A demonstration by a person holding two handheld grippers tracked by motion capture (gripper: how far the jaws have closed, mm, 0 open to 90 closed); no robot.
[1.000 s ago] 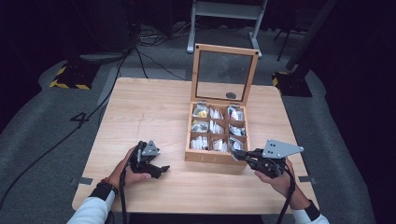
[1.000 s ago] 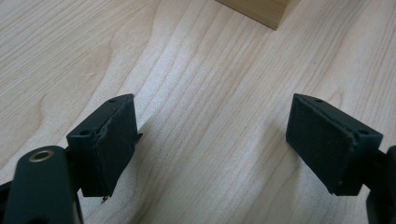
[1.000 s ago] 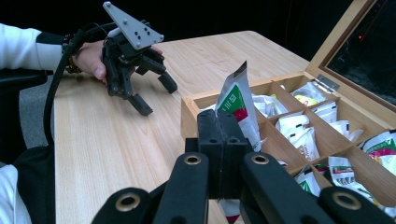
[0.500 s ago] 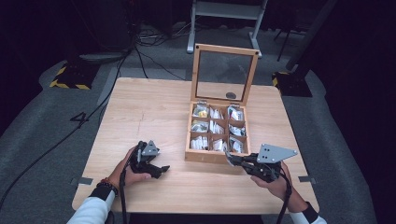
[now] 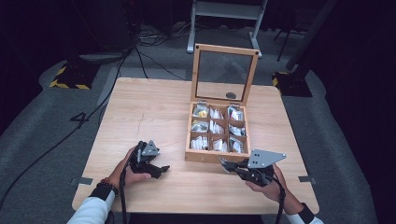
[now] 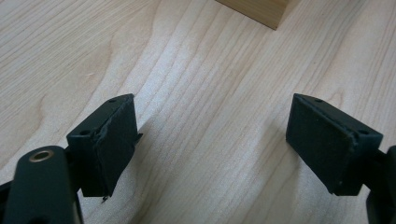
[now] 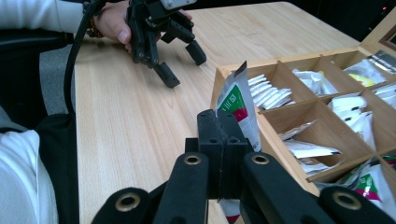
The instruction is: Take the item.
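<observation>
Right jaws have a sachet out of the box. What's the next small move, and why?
Probably lower the right gripper toward the bare table in front of the wooden box. Its jaws are shut on the sachet, which is clear of the compartments; the left gripper rests open.

A pale wooden tabletop (image 5: 154, 112) is seen standing on grey carpet (image 5: 42, 116). Black cables (image 5: 135, 51) are laid across the floor beyond it, a yellow-and-black striped block (image 5: 70, 79) is placed at the left, and a metal stand (image 5: 224, 9) is set behind.
</observation>
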